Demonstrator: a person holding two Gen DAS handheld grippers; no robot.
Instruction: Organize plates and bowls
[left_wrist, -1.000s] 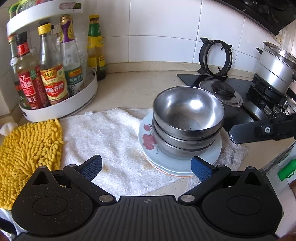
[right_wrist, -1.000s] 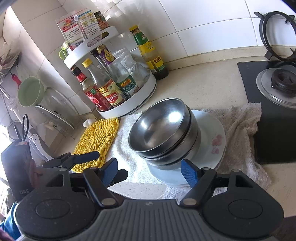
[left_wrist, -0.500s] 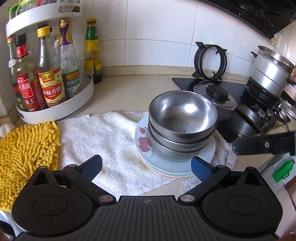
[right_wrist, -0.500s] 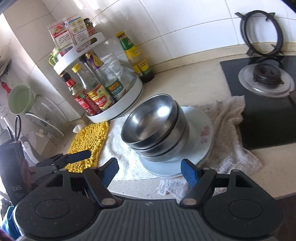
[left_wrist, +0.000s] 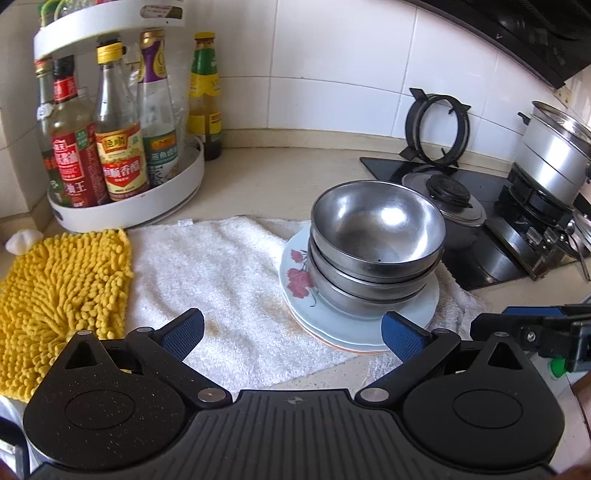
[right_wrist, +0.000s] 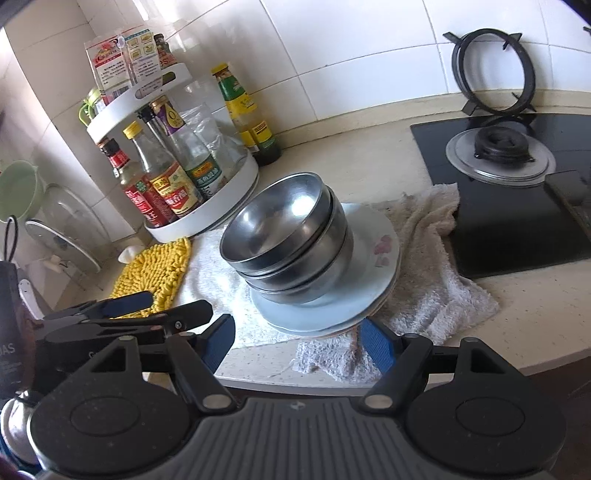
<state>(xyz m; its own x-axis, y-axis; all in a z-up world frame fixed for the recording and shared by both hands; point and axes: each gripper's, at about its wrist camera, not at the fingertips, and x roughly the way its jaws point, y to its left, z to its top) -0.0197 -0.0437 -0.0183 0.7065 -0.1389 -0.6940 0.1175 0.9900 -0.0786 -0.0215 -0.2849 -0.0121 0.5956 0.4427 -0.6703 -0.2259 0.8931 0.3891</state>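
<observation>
Bowls: steel bowls (left_wrist: 376, 240) are sitting nested in one stack on the plates (left_wrist: 360, 314), upright.
Plates: piled flat on the white towel (left_wrist: 221, 280) on the bench (left_wrist: 288, 184), left of the stove (right_wrist: 517, 206).
Left tool (left_wrist: 291, 334): hovering at the bench's near edge, jaws spread wide, gripping nothing.
Right tool (right_wrist: 297, 341): also hanging near the pile, jaws wide apart, empty.
Progress: stacking is looking finished; probably only carrying the pile away is remaining.
</observation>
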